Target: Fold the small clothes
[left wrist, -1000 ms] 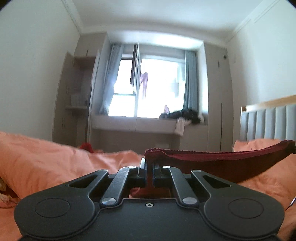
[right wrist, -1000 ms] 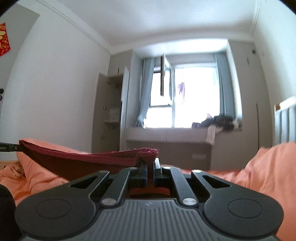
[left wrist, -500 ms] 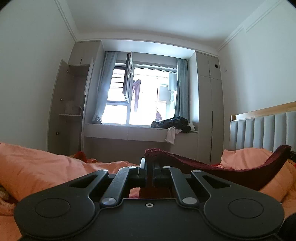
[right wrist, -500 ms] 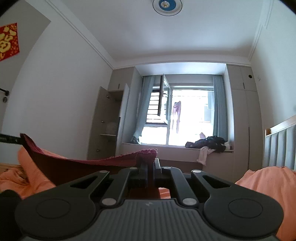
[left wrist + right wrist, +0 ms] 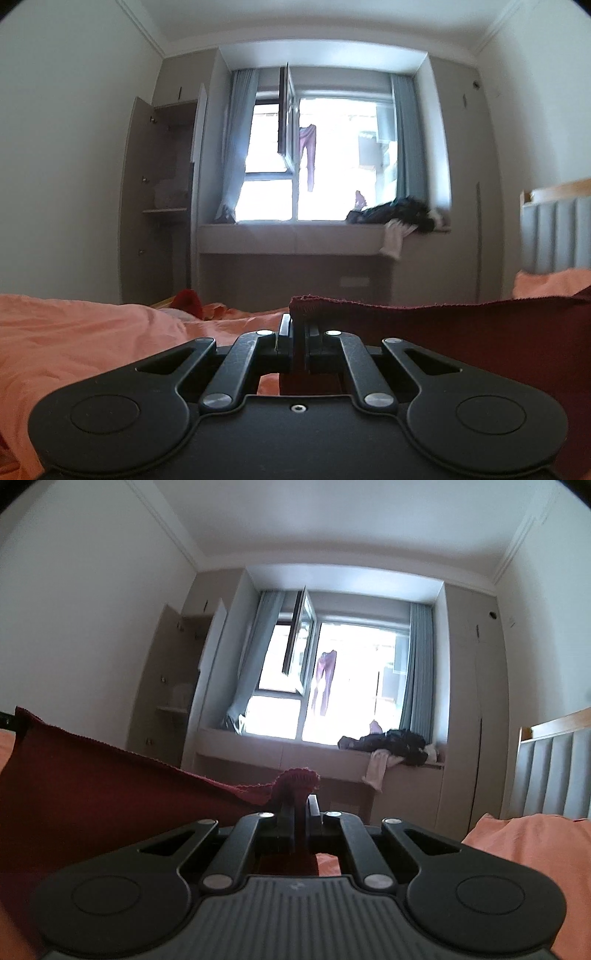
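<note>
Cloth: a dark red knitted garment (image 5: 461, 332), held in the air above the bed and stretched between the two grippers.
Handling: I judge it light, soft and limp; it sags where it is not held, so the corners are the right places to take it.
Texture: ribbed or looped knit with a rolled, slightly frayed hem (image 5: 299, 777).
Left hand-held gripper (image 5: 295, 326): jaws closed tight on one corner of the garment.
Right hand-held gripper (image 5: 301, 805): jaws closed tight on the other corner, the fabric bunched above them.
Bed: a soft, creased orange cover (image 5: 85, 332) lies under the garment.
Headboard: grey padded panels in a wooden frame (image 5: 554, 760).
Room: bright window (image 5: 332, 166), grey curtains, dark clothes heaped on the window seat (image 5: 391, 744).
</note>
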Available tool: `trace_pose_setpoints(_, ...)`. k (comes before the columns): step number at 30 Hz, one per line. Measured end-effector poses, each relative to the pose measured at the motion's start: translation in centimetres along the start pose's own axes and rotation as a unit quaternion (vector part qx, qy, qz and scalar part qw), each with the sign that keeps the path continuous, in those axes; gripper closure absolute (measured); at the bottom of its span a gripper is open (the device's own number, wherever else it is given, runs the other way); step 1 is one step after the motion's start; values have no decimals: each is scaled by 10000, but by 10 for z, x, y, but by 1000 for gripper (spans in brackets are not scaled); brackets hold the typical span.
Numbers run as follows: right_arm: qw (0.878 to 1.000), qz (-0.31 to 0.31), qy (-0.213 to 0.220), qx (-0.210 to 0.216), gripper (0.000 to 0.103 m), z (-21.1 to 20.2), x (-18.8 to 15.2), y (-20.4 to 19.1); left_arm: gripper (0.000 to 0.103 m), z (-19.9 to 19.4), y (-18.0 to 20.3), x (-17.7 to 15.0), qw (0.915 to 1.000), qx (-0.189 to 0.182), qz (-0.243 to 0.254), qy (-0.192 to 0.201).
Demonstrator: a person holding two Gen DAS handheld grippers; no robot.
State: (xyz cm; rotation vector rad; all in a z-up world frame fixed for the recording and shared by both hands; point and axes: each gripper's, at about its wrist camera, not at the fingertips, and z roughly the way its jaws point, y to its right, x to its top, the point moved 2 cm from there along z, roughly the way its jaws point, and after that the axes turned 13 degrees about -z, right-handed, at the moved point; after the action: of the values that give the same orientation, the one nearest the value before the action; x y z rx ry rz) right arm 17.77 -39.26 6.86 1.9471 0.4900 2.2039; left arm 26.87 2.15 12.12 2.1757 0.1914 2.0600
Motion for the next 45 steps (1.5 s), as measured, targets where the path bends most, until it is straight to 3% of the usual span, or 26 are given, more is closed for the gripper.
trace_pose_setpoints(7,9976,-18,-682,114,98,90,-44,-17,98,103,-10,-37,9976,238,-39,-642)
trace_pose_setpoints(12,9911,11,-1289,339,98,132,-80,-28,97,154,-31,-70,9898,452,-239,-1331)
trace_pose_setpoints(21,9794,-153,-1951,506,97,170,-112,-50,94,193,-56,-104,9685,749,-588,-2303)
trace_pose_setpoints(25,9769,-52,-2070,524,93,173,-116,-45,93,198,-62,-115,9614,852,-718,-2517)
trace_pose_setpoints(31,9746,121,-2188,457,71,176,-120,-34,85,196,-61,-115,9601,952,-688,-2536)
trace_pose_setpoints(35,9745,215,-2205,352,35,174,-120,-27,79,198,-63,-116,9586,978,-726,-2573)
trace_pose_setpoints(39,9733,202,-2282,151,9,172,-122,-21,75,197,-65,-116,9587,992,-771,-2551)
trace_pose_setpoints(41,9718,159,-2353,-34,1,172,-124,-18,70,197,-65,-115,9591,1007,-759,-2534)
trace_pose_setpoints(43,9698,123,-2429,-192,0,172,-126,-15,62,196,-64,-114,9598,1000,-765,-2509)
trace_pose_setpoints(45,9686,164,-2468,-265,0,171,-129,-10,42,194,-65,-112,9615,1000,-797,-2432)
